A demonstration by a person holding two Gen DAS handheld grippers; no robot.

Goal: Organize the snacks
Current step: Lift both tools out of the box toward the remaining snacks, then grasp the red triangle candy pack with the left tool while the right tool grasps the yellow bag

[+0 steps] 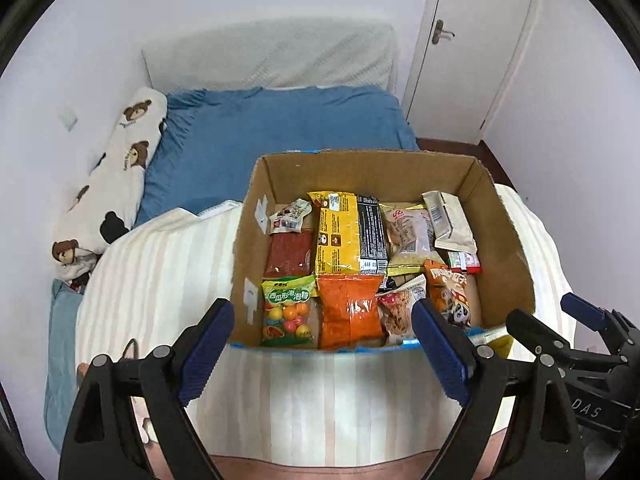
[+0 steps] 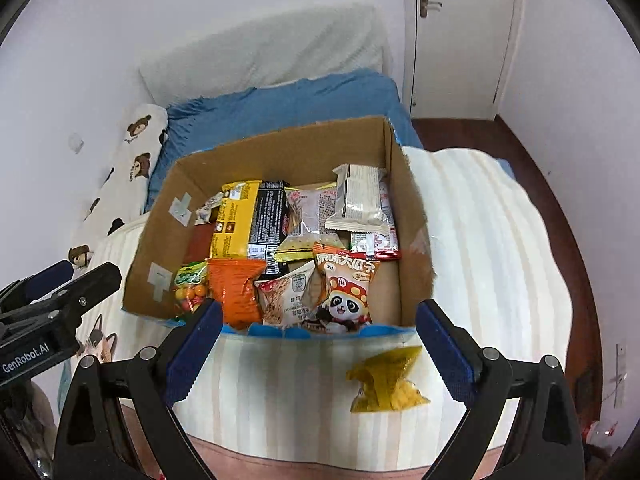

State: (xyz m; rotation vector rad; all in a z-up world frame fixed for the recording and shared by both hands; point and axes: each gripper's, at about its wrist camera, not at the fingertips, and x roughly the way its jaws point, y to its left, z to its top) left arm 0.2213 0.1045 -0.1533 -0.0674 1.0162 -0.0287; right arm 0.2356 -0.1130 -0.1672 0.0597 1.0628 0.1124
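An open cardboard box (image 1: pixel 360 164) (image 2: pixel 280 148) stands on a cream striped blanket (image 1: pixel 160 272), packed with several snack packets. Among them are a yellow bag (image 1: pixel 336 236), an orange bag (image 1: pixel 350 308), a green gumball bag (image 1: pixel 286 308) and a panda-print packet (image 2: pixel 344 292). One yellow packet (image 2: pixel 388 380) lies loose on the blanket in front of the box's near right corner. My left gripper (image 1: pixel 324 352) hovers open above the box's near edge, holding nothing. My right gripper (image 2: pixel 320 348) (image 1: pixel 556 320) is open too, beside the left one and above the loose packet without touching it.
The blanket covers the near end of a bed with a blue sheet (image 1: pixel 280 128). A bear-print pillow (image 1: pixel 116 184) lies along the left wall. A white door (image 1: pixel 472 40) is at the back right, with dark wooden floor (image 2: pixel 520 152) to the right of the bed.
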